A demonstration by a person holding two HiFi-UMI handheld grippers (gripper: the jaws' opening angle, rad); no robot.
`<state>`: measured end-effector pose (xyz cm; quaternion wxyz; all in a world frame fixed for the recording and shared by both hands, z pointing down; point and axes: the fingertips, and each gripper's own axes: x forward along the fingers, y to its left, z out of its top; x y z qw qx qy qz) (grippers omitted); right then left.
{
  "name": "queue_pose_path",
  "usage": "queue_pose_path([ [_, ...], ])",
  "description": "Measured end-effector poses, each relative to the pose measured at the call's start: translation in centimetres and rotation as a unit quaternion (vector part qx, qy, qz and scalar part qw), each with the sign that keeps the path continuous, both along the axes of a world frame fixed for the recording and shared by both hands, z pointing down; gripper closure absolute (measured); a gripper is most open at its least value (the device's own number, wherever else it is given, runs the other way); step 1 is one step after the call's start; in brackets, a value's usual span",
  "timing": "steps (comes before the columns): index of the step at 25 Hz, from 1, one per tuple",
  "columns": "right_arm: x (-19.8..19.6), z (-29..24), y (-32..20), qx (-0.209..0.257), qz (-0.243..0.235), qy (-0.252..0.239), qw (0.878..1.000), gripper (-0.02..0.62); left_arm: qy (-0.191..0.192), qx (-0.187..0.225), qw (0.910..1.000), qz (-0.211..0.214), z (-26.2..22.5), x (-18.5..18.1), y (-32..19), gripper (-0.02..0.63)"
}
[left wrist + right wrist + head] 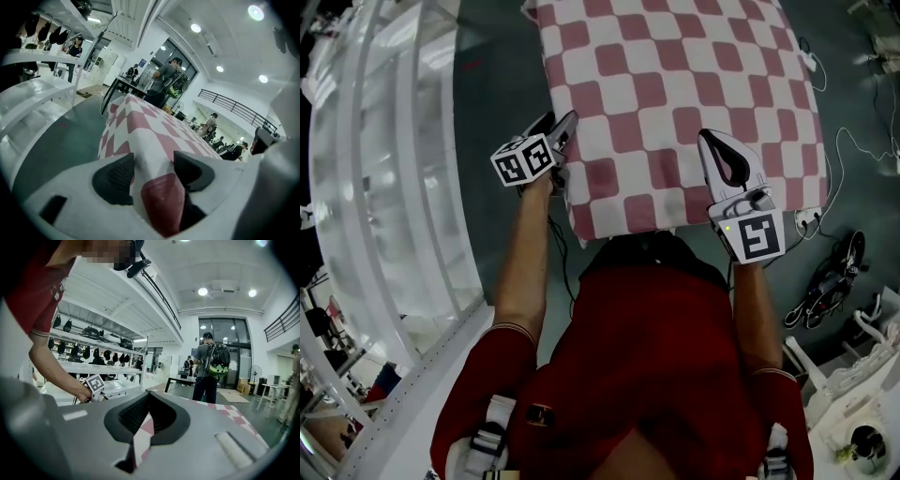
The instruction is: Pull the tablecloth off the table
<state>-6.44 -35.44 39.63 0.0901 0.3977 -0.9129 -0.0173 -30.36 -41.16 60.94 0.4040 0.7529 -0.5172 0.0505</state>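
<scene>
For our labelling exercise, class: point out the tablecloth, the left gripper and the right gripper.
tablecloth (675, 94), head view, middle of its top.
left gripper (558, 122), head view, between its open fingertips.
right gripper (707, 141), head view, tip pinching the tablecloth.

We see a floor strip (502, 94) open between the white shelving (384, 187) and the tablecloth (675, 94); cables (835, 169) clutter the floor on our right.

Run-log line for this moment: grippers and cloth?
red-and-white checked tablecloth: spread flat | left gripper: open, its edge between jaws | right gripper: shut on it
</scene>
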Motion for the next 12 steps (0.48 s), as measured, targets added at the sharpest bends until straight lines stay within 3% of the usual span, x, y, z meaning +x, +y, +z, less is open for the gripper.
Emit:
queue_pose_path([
  [4, 0.7, 0.0, -0.1, 0.002, 0.003, 0.000, 1.000, 0.586, 0.002, -0.007, 1.0000, 0.005, 0.3, 0.2, 0.0, 0.398],
  [7, 1.0, 0.0, -0.2, 0.002, 0.006, -0.001, 1.000, 0.586, -0.007, -0.009, 0.9999, 0.002, 0.3, 0.1, 0.1, 0.402],
  [12, 1.4, 0.1, 0.1, -0.001, 0.006, -0.003, 1.000, 0.586, -0.064, -0.006, 0.9979, -0.006, -0.1, -0.1, 0.3, 0.414],
])
